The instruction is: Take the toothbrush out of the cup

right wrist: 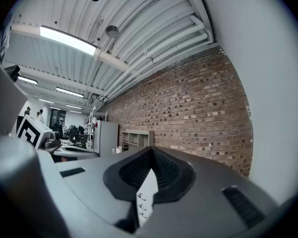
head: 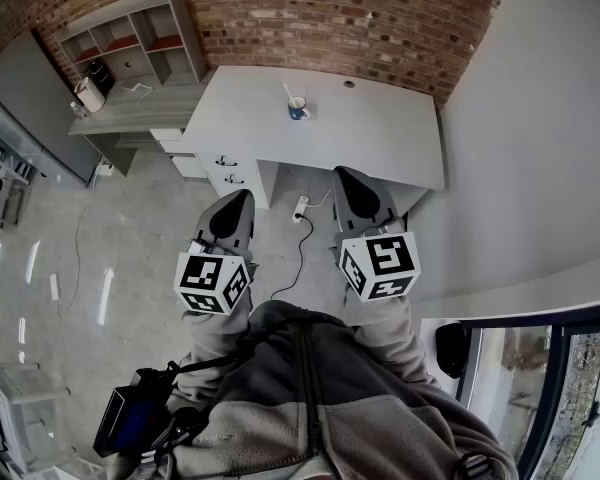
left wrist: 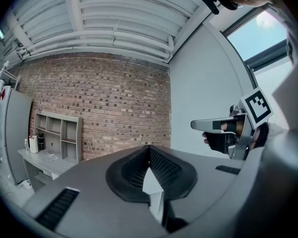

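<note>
**A:** Where is the toothbrush?

**B:** Far ahead. The toothbrush point(head: 289, 92) stands in the blue cup point(head: 298, 108) on the far half of the white desk point(head: 380, 133), with its handle leaning left above the rim. Both tongs hang close to the body, well apart from it.

**A:** And the tongs themselves?

**B:** The left gripper point(head: 238, 200) is pressed together, and its own view shows the tips meeting on nothing. The right gripper point(head: 348, 176) is the same, tips together and empty.

**A:** So how should the reach go?

**B:** I'd step up to the desk first and spread one gripper's jaws before it gets near the cup. Then come in above the rim and pinch the bare handle. Draw it out along its lean, not sideways, or the cup may tip. The other gripper could steady the cup.

**A:** Is there room to move?

**B:** The desk is bare around the cup, so the near side is open. The brick wall point(head: 330, 18) closes off the far side and the white wall point(head: 540, 118) the right. On the floor, a power strip point(head: 300, 208) and its cable point(head: 298, 258) lie between the person and the desk, so mind the feet.
</note>
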Demonstrator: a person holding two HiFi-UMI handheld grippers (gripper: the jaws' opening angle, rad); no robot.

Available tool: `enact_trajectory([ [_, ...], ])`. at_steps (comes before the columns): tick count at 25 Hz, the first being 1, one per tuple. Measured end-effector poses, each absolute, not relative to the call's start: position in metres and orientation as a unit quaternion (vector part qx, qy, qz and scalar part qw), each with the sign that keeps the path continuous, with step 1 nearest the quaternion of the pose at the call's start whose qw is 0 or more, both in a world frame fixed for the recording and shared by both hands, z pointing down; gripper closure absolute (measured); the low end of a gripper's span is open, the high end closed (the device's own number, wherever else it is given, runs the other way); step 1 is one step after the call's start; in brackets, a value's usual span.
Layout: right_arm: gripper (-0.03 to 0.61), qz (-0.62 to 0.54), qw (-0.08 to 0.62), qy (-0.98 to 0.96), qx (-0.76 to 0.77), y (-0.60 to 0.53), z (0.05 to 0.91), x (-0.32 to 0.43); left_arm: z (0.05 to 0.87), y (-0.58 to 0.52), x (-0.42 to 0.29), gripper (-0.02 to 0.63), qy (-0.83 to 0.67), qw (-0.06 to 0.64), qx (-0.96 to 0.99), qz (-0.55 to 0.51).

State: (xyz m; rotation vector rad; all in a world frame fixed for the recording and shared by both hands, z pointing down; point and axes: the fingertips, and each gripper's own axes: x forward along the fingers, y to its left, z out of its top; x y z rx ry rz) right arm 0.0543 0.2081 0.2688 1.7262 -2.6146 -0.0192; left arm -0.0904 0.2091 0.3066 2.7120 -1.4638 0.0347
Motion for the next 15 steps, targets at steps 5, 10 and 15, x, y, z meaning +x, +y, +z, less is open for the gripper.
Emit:
enact_trajectory([
  [5, 0.577, -0.011, 0.009, -0.834, 0.551, 0.2065, 0.2684, 0.0539, 0.3064, 0.2061, -0.0893, 0.609, -0.475, 0.032, 0.879, 0.011],
  [10, 0.577, -0.009, 0.015, -0.837, 0.547, 0.2070, 0.2695, 0.0525, 0.3051, 0.2059, -0.0851, 0.609, -0.472, 0.036, 0.881, 0.015],
  [15, 0.577, -0.007, 0.023, -0.837, 0.546, 0.2068, 0.2742, 0.0616, 0.3060, 0.2046, -0.0828, 0.609, -0.480, 0.039, 0.876, 0.019],
])
